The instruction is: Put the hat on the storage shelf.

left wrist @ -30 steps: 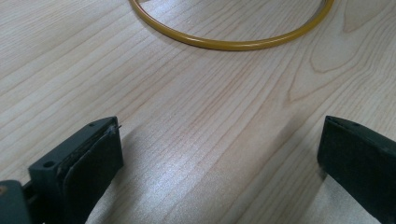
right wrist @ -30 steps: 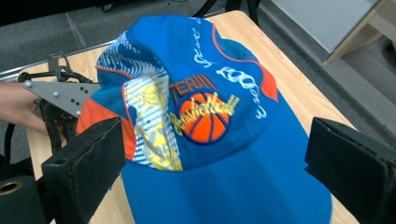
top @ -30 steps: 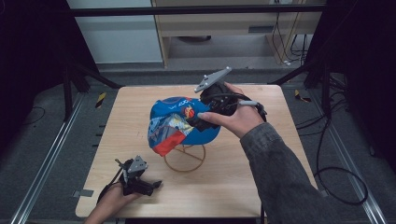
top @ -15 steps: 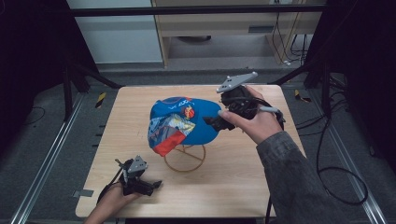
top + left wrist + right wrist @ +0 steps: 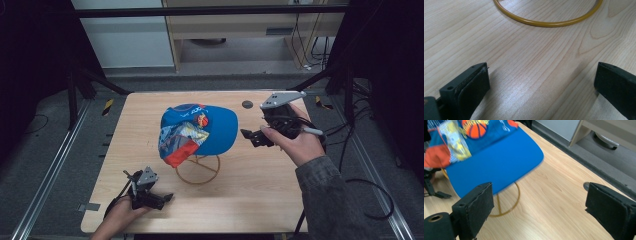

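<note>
Cap (image 5: pixel 200 129) sits perched on a yellow wire stand (image 5: pixel 198 169) near the middle of the wooden table (image 5: pixel 260 200), its bill pointing toward my right side, clear of both grippers. Starting at the left, my left gripper (image 5: pixel 167 197) rests low on the table's near corner, its jaws spread wide with nothing between them; its own view looks along bare wood grain to the curved yellow ring of the stand's base (image 5: pixel 549 23), a close detail the high view gives only as a thin loop. Moving across, the high view takes in the whole cap from above: a blue crown and bill, a patch of patterned fabric in white, yellow and red on its left side, and a small orange emblem on top. Farther right, my right gripper (image 5: pixel 250 137) is held just beside the bill, jaws released and apart, gripping nothing. Its view looks at the cap from the side, showing the flat blue bill (image 5: pixel 499 162), an orange basketball print (image 5: pixel 475 129), and the stand's upright wire beneath.
</note>
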The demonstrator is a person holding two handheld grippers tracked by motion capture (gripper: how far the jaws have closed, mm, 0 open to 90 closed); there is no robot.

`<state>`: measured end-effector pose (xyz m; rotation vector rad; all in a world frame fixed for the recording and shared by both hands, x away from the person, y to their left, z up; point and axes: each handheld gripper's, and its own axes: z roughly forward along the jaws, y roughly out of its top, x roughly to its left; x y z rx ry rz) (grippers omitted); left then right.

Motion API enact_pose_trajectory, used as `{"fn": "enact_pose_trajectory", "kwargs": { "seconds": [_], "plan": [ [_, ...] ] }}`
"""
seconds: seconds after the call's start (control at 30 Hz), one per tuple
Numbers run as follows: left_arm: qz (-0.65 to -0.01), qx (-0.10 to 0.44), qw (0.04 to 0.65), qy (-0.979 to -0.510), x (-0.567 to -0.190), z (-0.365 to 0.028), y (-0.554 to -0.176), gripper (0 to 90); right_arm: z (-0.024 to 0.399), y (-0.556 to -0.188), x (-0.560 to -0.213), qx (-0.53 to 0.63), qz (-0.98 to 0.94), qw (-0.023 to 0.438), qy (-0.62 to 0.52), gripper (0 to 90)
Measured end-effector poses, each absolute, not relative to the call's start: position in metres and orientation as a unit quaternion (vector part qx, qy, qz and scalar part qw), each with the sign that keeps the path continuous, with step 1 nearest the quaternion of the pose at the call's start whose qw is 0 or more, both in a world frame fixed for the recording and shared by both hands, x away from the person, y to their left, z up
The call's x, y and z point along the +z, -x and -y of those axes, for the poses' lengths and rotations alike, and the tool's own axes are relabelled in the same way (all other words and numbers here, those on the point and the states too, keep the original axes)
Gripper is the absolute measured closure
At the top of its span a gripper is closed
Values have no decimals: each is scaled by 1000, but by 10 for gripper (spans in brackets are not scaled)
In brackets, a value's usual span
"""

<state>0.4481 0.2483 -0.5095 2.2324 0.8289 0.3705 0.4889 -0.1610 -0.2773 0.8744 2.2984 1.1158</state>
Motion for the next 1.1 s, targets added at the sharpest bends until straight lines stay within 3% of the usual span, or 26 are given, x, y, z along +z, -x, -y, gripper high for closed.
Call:
{"fn": "enact_pose_trajectory", "kwargs": {
  "seconds": [1.1],
  "plan": [
    [-321,142,357,-866,-509,-248,-448,0,200,-474,-394,371,-824,213,-371,114]
  ]
}}
